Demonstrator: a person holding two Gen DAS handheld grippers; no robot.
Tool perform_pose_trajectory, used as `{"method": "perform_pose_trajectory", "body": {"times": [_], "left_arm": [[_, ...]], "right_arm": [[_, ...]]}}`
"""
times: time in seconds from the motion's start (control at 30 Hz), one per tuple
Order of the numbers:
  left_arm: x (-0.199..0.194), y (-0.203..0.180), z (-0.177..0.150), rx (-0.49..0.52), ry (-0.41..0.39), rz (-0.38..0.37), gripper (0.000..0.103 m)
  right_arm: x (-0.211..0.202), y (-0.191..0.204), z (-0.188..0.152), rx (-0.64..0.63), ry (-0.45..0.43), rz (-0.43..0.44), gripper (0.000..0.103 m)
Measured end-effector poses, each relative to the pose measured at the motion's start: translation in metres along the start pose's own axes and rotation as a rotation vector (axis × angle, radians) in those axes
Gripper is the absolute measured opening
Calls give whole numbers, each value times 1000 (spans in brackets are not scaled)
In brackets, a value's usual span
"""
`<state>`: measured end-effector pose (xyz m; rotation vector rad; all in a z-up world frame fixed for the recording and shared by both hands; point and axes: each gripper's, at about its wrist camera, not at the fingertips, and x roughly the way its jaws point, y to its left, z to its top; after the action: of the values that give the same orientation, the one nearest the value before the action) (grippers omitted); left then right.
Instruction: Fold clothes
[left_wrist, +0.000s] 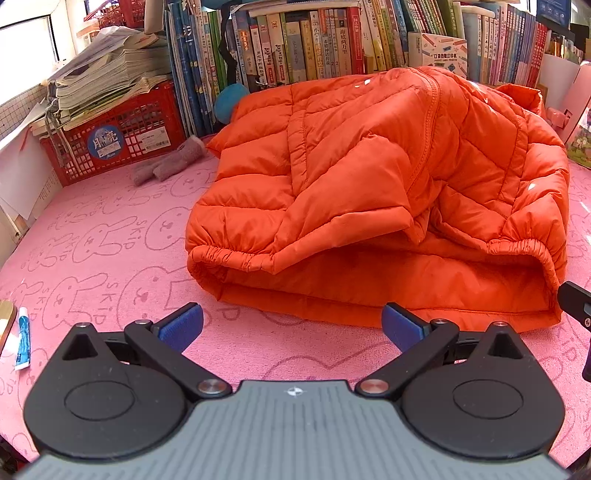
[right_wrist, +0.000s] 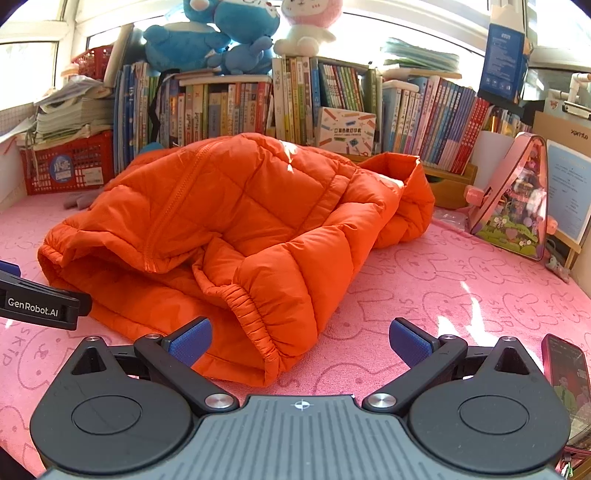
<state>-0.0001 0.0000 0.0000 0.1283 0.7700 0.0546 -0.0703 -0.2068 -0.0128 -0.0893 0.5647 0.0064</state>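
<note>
- Far left, left wrist view: a tube (left_wrist: 23, 339) lies on the pink towel (left_wrist: 110, 236) near its edge, beside a gold-coloured object I cannot identify, cut off by the frame.
- Back left: red crate (left_wrist: 122, 142) stacked with papers; a grey glove (left_wrist: 168, 167) lies on the towel just in front of it.
- My left gripper (left_wrist: 291, 326) hovers over bare towel with its jaws spread wide, nothing between the blue pads (left_wrist: 183, 326). It sits just short of the jacket's near hem, not touching.
- Centre: the orange jacket (left_wrist: 369, 177) lies bunched on the towel in front of the books (left_wrist: 314, 40), partly folded over itself. One sleeve is laid across the body; the elastic hem faces me and gapes open.
- Right wrist view: the jacket (right_wrist: 229, 218) fills centre-left, an elastic cuff (right_wrist: 258, 314) being its nearest part.
- My right gripper (right_wrist: 301, 339) is likewise released, jaws wide apart and empty. The left pad (right_wrist: 192, 341) is at the jacket's edge by the cuff; whether it touches the fabric I cannot tell from this angle. The right pad is over bare towel (right_wrist: 443, 280).
- The left gripper's side shows at the left edge of the right view (right_wrist: 40, 304), near the hem.
- Right: a pink toy bag (right_wrist: 517, 199) stands on the towel, well apart from the jacket; a phone (right_wrist: 567, 373) lies near the right edge.
- Plush toys (right_wrist: 221, 33) sit on top of the books (right_wrist: 332, 99).
</note>
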Motion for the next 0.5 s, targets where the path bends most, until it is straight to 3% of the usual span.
{"method": "perform_pose_trajectory", "body": {"times": [0.5], "left_arm": [[2,-2,-5,20,46,-31,103]], "right_arm": [[-5,8,-2,-12,-12,-11,103]]}}
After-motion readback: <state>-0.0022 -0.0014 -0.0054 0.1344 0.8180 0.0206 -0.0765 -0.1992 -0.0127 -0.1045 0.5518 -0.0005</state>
